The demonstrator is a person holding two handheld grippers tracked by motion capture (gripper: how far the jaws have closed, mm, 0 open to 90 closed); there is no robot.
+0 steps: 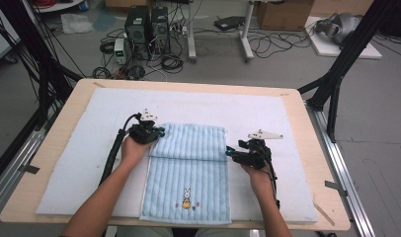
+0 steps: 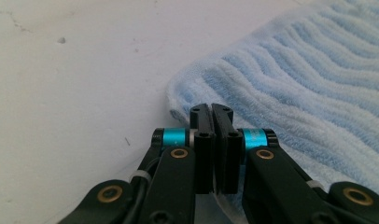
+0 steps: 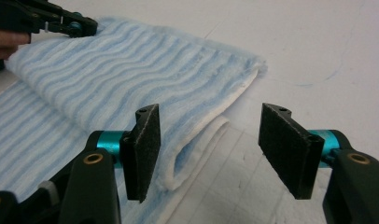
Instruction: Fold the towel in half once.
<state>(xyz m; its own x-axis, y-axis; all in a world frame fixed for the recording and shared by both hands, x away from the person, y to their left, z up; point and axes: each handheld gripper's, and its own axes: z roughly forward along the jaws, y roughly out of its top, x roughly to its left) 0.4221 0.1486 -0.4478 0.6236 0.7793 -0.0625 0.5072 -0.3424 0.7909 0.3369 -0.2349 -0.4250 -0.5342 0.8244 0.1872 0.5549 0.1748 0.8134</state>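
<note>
The rabbit-embroidered end of the light-blue striped towel (image 1: 187,175) lies nearest the camera in the high view, flat on the white mat (image 1: 80,158); its far part is folded over toward the person, making a doubled band across the middle.

The left gripper (image 1: 158,132) sits at the far left corner of that band. In the left gripper view its jaws are clenched together at the towel's edge (image 2: 187,100), yet whether any cloth is actually pinched between the pads cannot be told from here. If the pads have closed beside the hem rather than on it, lifting will leave that corner behind and the fold will skew.

The right gripper (image 1: 230,153) hovers at the right end of the fold with its jaws released, the layered edge (image 3: 197,154) lying just ahead of and partly between the pads (image 3: 143,149). It risks catching a single layer, or pinching the mat underneath, so the band would open or drag. With one side clamped and the other free, an uneven pull would twist the towel.
</note>
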